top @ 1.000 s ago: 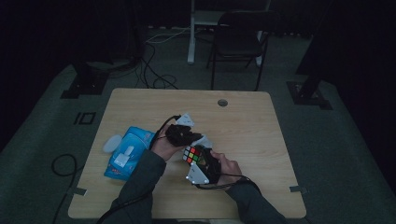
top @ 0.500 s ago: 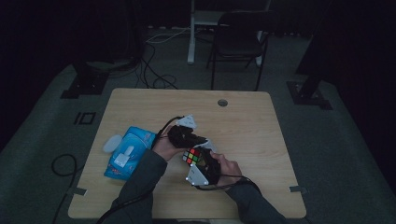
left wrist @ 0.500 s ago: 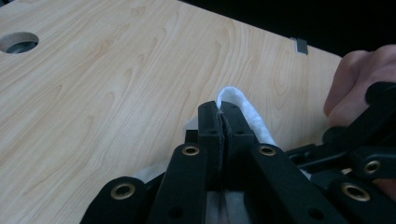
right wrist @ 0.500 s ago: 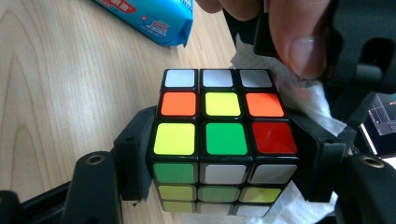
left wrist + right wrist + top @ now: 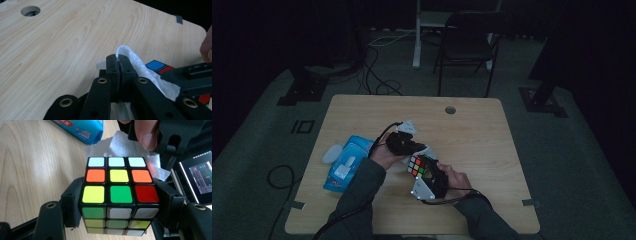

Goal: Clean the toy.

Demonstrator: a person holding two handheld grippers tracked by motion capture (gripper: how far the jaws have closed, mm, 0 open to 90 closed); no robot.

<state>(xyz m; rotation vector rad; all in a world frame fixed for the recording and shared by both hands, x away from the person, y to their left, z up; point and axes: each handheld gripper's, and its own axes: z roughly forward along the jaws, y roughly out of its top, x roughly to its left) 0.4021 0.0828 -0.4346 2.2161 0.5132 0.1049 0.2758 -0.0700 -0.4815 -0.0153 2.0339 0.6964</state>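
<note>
A scrambled puzzle cube point(image 5: 120, 195) sits clamped between the jaws of my right gripper point(image 5: 119, 205); in the high view the cube point(image 5: 418, 165) is held just above the table near its middle front. My left gripper point(image 5: 119, 65) is shut on a white wipe point(image 5: 140, 66), whose folded edge sticks out past the jaw tips. In the high view the left gripper point(image 5: 414, 148) sits right behind the cube, with the wipe point(image 5: 427, 150) against the cube's far side. A corner of the cube point(image 5: 160, 67) peeks out beyond the wipe.
A blue pack of wipes point(image 5: 347, 162) lies at the table's left, also seen in the right gripper view point(image 5: 80, 128). A cable hole point(image 5: 450, 109) sits near the far edge of the wooden table point(image 5: 492, 145). A black chair point(image 5: 467, 45) stands beyond the table.
Both hands and the cube stay in nearly the same place; the left gripper with the wipe has shifted only slightly against the cube.
</note>
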